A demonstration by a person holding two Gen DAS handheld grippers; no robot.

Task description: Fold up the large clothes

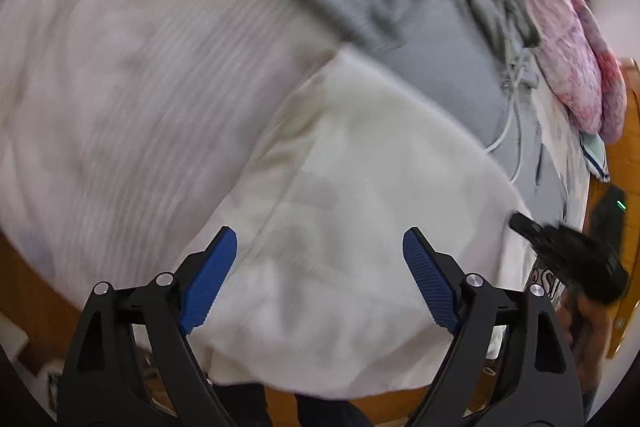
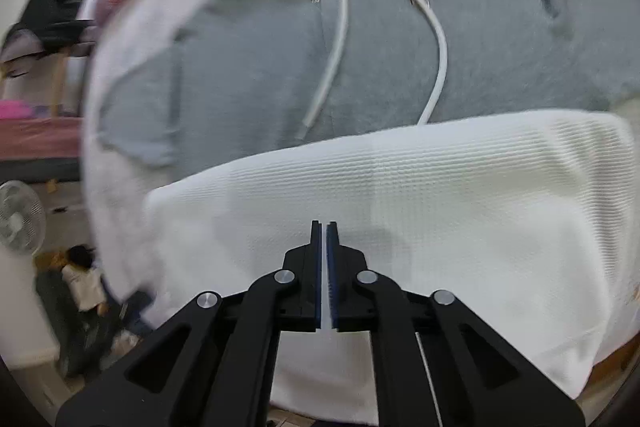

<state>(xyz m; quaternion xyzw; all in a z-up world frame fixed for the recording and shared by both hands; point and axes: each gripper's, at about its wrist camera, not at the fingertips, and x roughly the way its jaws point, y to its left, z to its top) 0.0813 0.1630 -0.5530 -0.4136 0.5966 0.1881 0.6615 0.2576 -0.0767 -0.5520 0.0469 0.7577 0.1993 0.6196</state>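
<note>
1. A white ribbed garment [image 2: 420, 219] is lying folded on the bed, near its front edge, its far edge overlapping a grey hoodie [image 2: 400, 47] that is spreading out behind it.
2. The hoodie's two pale drawstrings [image 2: 438, 67] are trailing down toward the white garment, one end slipping under its edge.
3. The right gripper [image 2: 324, 231] is pointing down over the white garment with its jaws pressed together and nothing between them.
4. The left gripper [image 1: 320, 251] is hanging over the same white garment [image 1: 360, 227], its blue pads [image 1: 212, 279] standing wide apart and gripping nothing.
5. A pale bedsheet [image 1: 120, 67] is showing to the left, blurred.
6. A pink and purple quilt [image 1: 560, 27] is sitting bunched at the far side of the bed.
7. A white fan [image 2: 20, 223] is standing on the floor beside the bed.
</note>
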